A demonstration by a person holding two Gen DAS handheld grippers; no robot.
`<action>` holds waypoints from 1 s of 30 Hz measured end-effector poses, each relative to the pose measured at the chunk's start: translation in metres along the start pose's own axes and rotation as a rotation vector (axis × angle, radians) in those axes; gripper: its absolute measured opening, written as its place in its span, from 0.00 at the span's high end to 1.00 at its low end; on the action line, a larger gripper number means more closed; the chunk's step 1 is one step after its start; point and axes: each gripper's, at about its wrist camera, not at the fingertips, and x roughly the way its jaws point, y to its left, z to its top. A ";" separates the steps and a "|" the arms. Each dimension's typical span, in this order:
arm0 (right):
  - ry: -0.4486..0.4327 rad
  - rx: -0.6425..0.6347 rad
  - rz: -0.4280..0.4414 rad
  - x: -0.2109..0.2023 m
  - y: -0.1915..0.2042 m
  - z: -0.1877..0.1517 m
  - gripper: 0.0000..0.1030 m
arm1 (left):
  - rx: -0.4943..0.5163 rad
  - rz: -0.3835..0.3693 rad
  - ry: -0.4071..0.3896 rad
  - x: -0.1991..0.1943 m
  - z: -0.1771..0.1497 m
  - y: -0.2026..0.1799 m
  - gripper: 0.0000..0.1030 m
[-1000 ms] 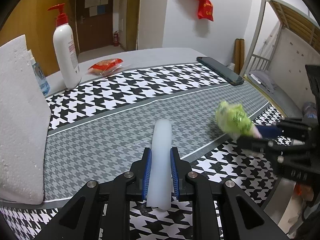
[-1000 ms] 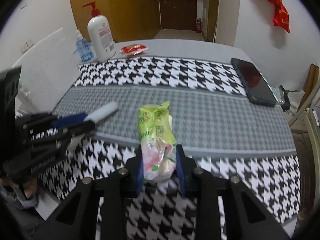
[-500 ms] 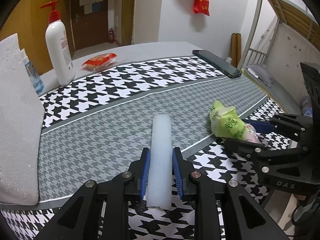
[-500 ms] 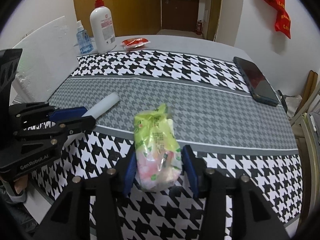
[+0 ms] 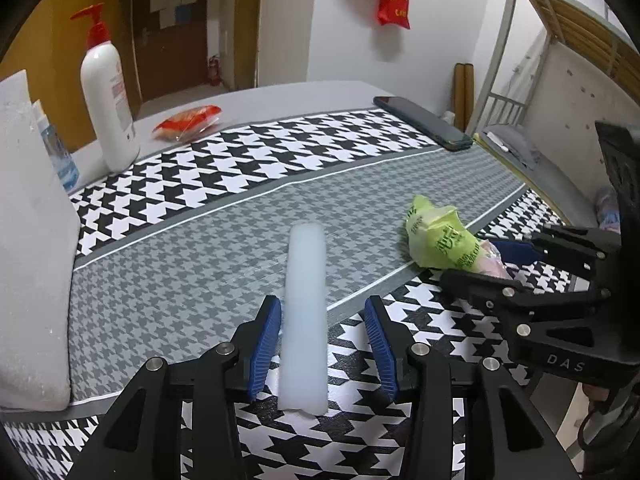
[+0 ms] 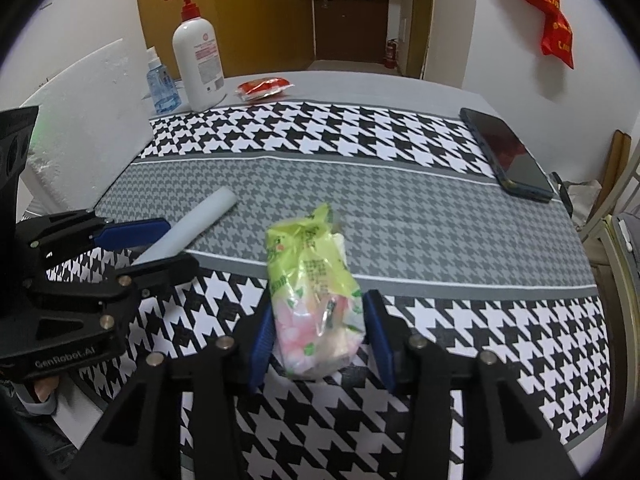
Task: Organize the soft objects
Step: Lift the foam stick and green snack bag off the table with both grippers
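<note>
A pale white foam stick [image 5: 304, 312] lies on the houndstooth cloth between the blue pads of my left gripper [image 5: 322, 344], which is open, with gaps on both sides. It also shows in the right wrist view [image 6: 192, 228]. A green and pink plastic packet [image 6: 314, 296] lies on the cloth between the pads of my right gripper [image 6: 320, 344], which is open around it. The packet also shows in the left wrist view [image 5: 440, 240], with the right gripper [image 5: 500, 264] around its near end.
A white foam block [image 5: 28, 240] stands at the left edge. A pump bottle [image 5: 108, 108], a small blue bottle [image 6: 160, 84] and a red packet [image 5: 188, 120] sit at the back. A dark phone [image 6: 508, 156] lies at the far right of the cloth.
Both grippers have opened and let go. The foam stick and the packet, held before, now lie on the cloth between the spread pads.
</note>
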 end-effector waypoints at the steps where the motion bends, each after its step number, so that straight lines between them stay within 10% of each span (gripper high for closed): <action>1: 0.000 0.000 0.001 0.000 0.000 0.000 0.55 | -0.003 0.013 0.005 0.001 0.000 0.001 0.56; 11: -0.008 0.008 0.006 -0.005 0.001 0.000 0.56 | 0.003 0.046 0.003 0.001 0.000 0.005 0.79; 30: -0.039 0.032 0.023 -0.006 -0.001 0.000 0.71 | 0.004 0.026 -0.037 -0.012 0.000 0.004 0.80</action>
